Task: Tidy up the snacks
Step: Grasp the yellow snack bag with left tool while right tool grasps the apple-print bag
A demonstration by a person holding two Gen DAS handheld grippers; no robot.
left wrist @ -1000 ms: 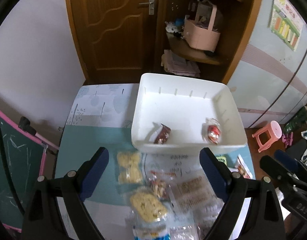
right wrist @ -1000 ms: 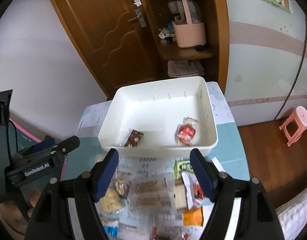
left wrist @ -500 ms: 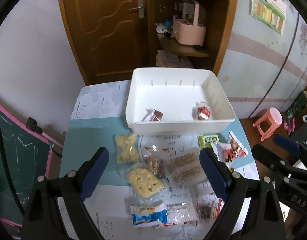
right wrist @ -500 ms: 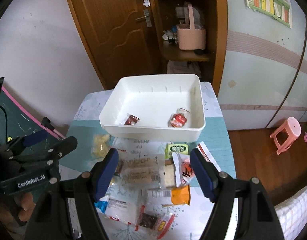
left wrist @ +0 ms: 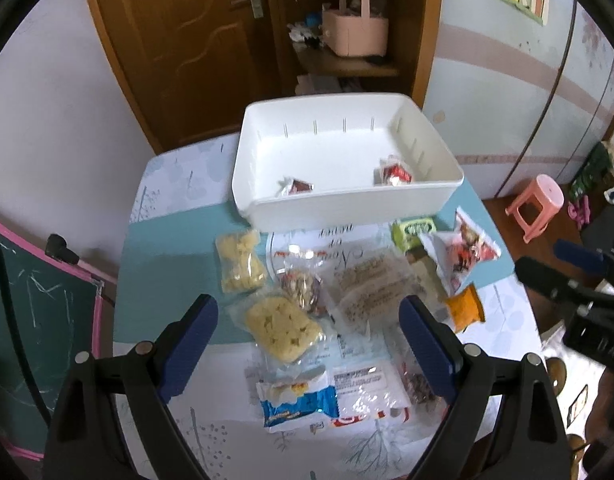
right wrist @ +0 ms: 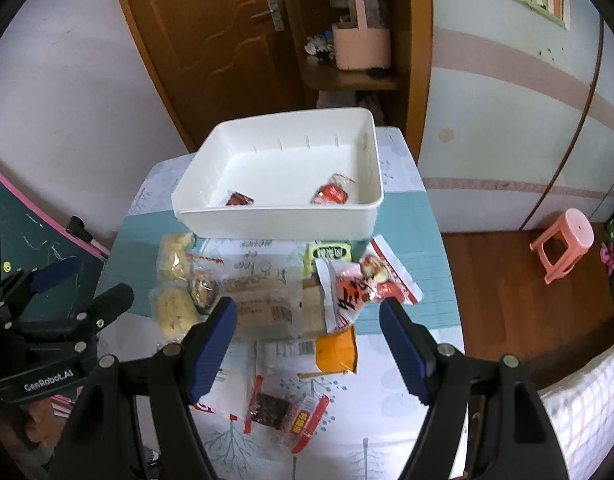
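Note:
A white bin stands at the far side of the table. It holds a dark red snack and a red snack. Several loose snack packs lie in front of it: yellow puffs, a clear cracker pack, a green pack, an orange pack, a blue pack. My left gripper is open and empty above the packs. My right gripper is open and empty above them too.
The table has a teal and white cloth. A brown door and a shelf with a pink basket stand behind it. A pink stool is on the floor at the right. A chalkboard leans at the left.
Both grippers have pulled back and up from the bin, so more of the table and loose packs shows. Both stay open and empty.

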